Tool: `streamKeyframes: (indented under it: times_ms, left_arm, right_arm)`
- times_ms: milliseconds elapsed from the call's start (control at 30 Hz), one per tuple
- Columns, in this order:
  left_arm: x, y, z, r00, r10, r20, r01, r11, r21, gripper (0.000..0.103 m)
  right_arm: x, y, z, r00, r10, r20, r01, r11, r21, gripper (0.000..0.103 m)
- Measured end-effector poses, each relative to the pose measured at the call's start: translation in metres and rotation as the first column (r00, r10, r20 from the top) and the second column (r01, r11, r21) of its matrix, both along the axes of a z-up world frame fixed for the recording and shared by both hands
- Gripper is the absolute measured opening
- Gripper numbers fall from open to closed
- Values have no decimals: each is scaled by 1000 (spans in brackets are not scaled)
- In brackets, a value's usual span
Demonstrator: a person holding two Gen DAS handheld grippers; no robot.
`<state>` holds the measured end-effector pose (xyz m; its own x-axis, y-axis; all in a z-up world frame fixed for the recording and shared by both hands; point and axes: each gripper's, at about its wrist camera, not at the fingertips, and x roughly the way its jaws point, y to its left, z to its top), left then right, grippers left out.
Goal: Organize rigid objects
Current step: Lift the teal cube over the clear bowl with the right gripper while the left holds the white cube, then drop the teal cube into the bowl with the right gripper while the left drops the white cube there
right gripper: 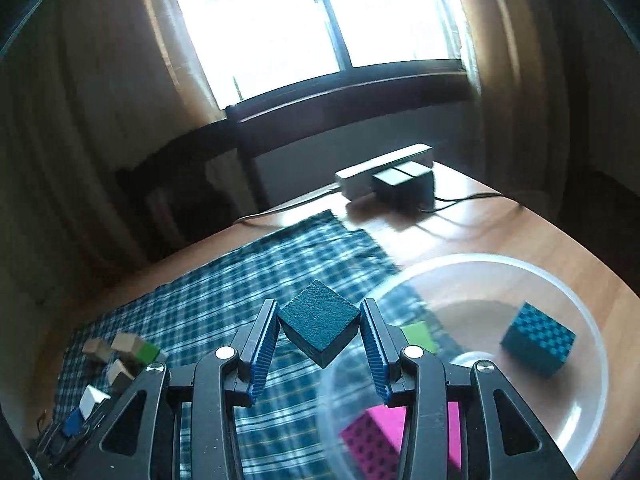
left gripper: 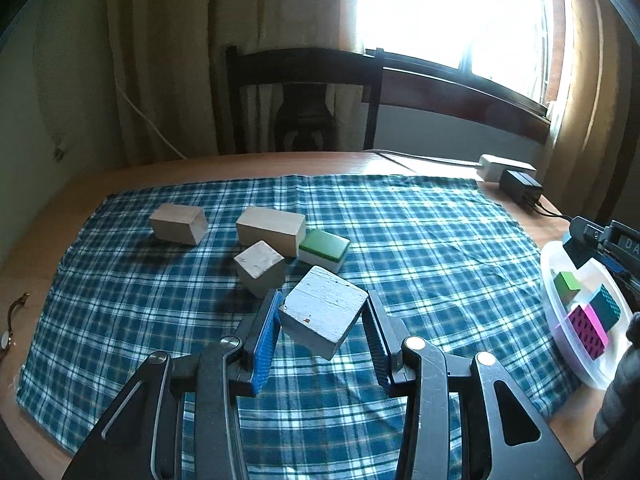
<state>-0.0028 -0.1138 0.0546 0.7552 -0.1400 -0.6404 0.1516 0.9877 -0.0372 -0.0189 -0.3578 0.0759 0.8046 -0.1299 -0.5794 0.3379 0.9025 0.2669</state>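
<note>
In the right wrist view the pink dotted block [right gripper: 374, 438] is partly hidden behind the gripper's arm and cut by the lower edge, and the far wooden blocks [right gripper: 116, 354] are blurred.

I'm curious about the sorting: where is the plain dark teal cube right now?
In the right wrist view the plain dark teal cube is clamped in the right gripper, raised beside the clear plastic bowl's rim.

Left wrist view angled down over checked cloth [left gripper: 400, 220], right wrist view close above clear bowl [right gripper: 580, 300], cloth and bowl shared.
</note>
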Motion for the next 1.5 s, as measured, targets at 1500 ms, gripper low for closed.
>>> streamKeyframes:
  times_ms: [1500]
  left_arm:
    - [-33,-46,4,971,-235,44,237,970,-61,42]
  right_arm:
    - [-88,-94,-23,954,-299,15,299,954,-16,44]
